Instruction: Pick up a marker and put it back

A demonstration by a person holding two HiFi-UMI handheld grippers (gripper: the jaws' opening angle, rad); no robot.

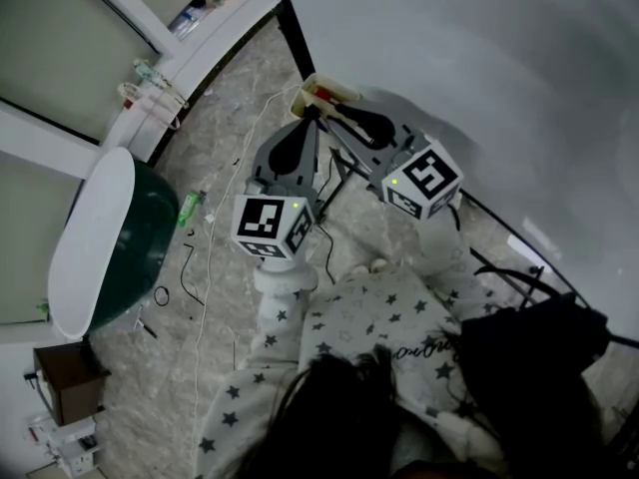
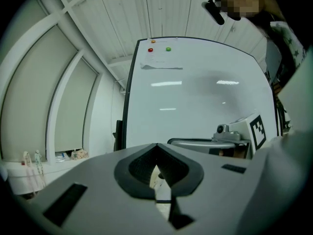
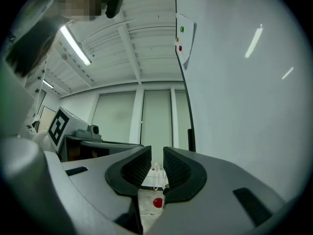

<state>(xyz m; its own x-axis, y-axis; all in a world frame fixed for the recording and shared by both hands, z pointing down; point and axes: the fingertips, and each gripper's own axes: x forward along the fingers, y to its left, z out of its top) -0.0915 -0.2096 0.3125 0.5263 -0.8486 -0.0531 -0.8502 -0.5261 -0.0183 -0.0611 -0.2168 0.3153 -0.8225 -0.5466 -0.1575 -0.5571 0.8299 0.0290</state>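
A small cream marker tray (image 1: pixel 325 91) with something red in it sits at the whiteboard's lower corner. Both grippers point at it. My right gripper (image 1: pixel 333 111) (image 3: pixel 156 168) is open, its ribbed pads a narrow gap apart with nothing pressed between them. A round red marker end (image 3: pixel 157 202) shows low in that gap, beyond the pads. My left gripper (image 1: pixel 313 118) (image 2: pixel 157 146) is beside the right one, its tips meeting and nothing held. The rest of the marker is hidden.
The whiteboard (image 1: pixel 479 68) fills the right side, with a paper sheet (image 2: pixel 161 65) and magnets on it. A green and white tub (image 1: pixel 110 238), loose cables (image 1: pixel 190 277) and a brown box (image 1: pixel 65 377) are on the marble floor. Bottles stand on the windowsill (image 1: pixel 150 88).
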